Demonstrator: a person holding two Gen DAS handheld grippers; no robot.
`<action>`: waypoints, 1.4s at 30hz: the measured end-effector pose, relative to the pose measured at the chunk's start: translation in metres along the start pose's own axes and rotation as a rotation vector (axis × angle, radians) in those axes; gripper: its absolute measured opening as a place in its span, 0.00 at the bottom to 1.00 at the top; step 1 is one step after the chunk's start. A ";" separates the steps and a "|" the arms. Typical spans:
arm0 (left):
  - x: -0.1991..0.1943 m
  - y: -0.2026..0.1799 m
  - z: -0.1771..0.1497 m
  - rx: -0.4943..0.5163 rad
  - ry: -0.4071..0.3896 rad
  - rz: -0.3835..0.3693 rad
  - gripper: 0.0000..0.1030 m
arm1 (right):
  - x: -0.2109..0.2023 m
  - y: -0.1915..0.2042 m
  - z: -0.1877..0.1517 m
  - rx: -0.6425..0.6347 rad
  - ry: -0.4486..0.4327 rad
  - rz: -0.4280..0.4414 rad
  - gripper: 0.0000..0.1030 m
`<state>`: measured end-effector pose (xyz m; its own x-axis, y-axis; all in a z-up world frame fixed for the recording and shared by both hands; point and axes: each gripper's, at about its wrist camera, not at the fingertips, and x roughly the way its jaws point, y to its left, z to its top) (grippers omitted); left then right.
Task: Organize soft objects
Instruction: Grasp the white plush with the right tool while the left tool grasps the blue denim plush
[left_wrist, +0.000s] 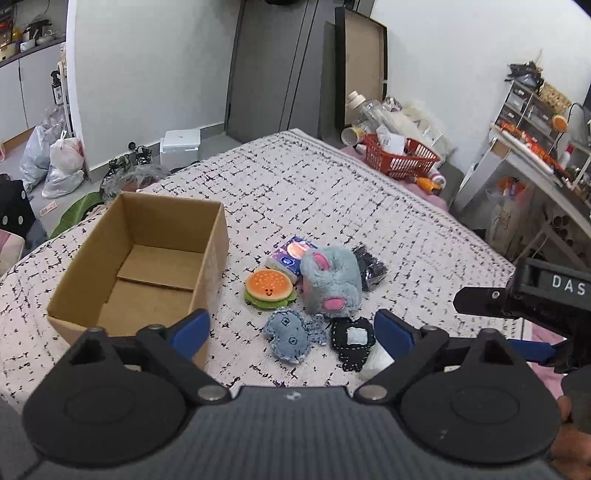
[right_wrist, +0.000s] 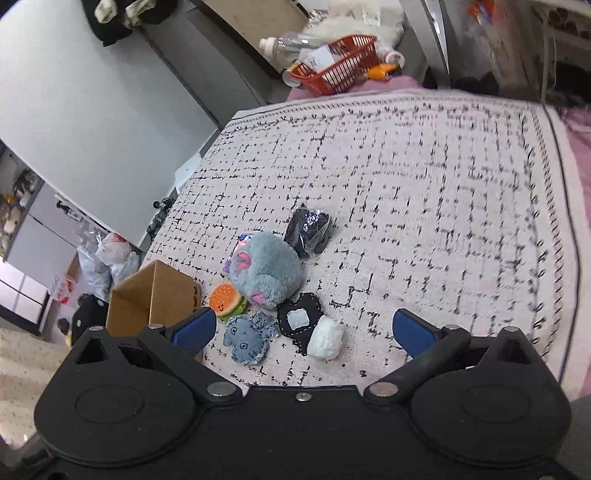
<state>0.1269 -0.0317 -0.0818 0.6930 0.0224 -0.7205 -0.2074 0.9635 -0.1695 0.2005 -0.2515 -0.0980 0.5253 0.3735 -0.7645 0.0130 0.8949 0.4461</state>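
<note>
An open, empty cardboard box (left_wrist: 147, 266) stands on the patterned bedspread (left_wrist: 295, 177). To its right lies a cluster of soft things: a burger plush (left_wrist: 269, 288), a grey-blue furry plush (left_wrist: 330, 282), a denim toy (left_wrist: 290, 334), a black stitched patch (left_wrist: 352, 339), a tissue pack (left_wrist: 290, 256), a dark bagged item (left_wrist: 371, 267) and a white wad (right_wrist: 327, 338). My left gripper (left_wrist: 291, 330) is open and empty above the denim toy. My right gripper (right_wrist: 304, 330) is open and empty above the black patch (right_wrist: 299, 319); it also shows in the left wrist view (left_wrist: 517, 310).
A red basket (left_wrist: 400, 155) with clutter stands at the bed's far corner. A desk with shelves (left_wrist: 535, 147) stands to the right. Bags (left_wrist: 62, 162) and a white box (left_wrist: 181, 146) lie on the floor past the bed's left edge.
</note>
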 end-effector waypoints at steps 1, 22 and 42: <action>0.006 0.000 0.000 0.002 0.007 0.005 0.89 | 0.004 -0.003 0.000 0.015 0.006 0.001 0.98; 0.112 0.003 -0.022 -0.052 0.173 0.018 0.57 | 0.091 -0.038 0.001 0.182 0.200 0.016 0.75; 0.149 0.003 -0.023 -0.108 0.207 0.019 0.25 | 0.139 -0.041 -0.003 0.162 0.306 0.002 0.34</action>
<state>0.2137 -0.0314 -0.2057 0.5341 -0.0255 -0.8451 -0.2992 0.9291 -0.2172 0.2703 -0.2355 -0.2243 0.2462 0.4533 -0.8567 0.1603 0.8527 0.4973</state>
